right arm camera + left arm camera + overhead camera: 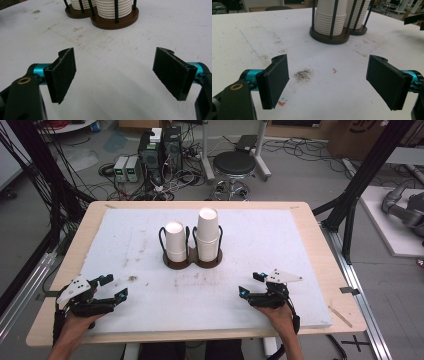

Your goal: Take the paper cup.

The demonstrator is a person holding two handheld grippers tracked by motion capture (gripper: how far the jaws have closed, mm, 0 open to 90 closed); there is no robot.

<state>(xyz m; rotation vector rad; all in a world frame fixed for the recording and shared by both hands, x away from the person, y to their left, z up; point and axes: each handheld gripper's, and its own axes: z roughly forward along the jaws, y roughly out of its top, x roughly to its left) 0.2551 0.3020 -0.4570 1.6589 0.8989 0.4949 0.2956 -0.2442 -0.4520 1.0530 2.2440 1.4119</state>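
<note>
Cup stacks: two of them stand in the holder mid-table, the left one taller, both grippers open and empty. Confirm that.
Not quite: the right stack is the taller one, as the high view shows; the left stack is shorter. The rest holds: both stand in the holder, and the left gripper and right gripper are open and empty.

no readable text, labels or numbers
</note>
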